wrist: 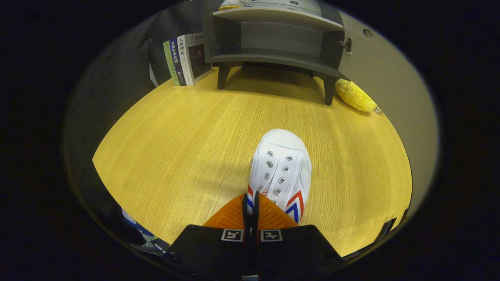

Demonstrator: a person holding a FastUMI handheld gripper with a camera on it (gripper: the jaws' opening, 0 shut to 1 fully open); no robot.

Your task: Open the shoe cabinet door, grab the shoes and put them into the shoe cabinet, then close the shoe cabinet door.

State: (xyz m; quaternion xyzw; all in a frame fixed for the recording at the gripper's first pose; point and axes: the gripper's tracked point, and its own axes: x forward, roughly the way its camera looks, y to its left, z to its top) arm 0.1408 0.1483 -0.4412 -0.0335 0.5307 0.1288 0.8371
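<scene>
A white canvas shoe (282,168) with red and blue chevrons points its toe away from me, toward the cabinet. My gripper (251,203) is shut on the shoe, the two fingers pinching the left side wall near its collar. Whether the shoe rests on the wooden table (175,156) or hangs just above it I cannot tell. Beyond the shoe stands the dark grey shoe cabinet (273,43) on short legs, its inside open and bare. Its door (381,66) is swung wide to the right, with a small round knob (367,32) on it.
Several books (186,58) lean upright just left of the cabinet. A yellow, bumpy object (354,95) lies on the table by the cabinet's right front leg, against the open door. Something flat and pale lies on top of the cabinet (269,4).
</scene>
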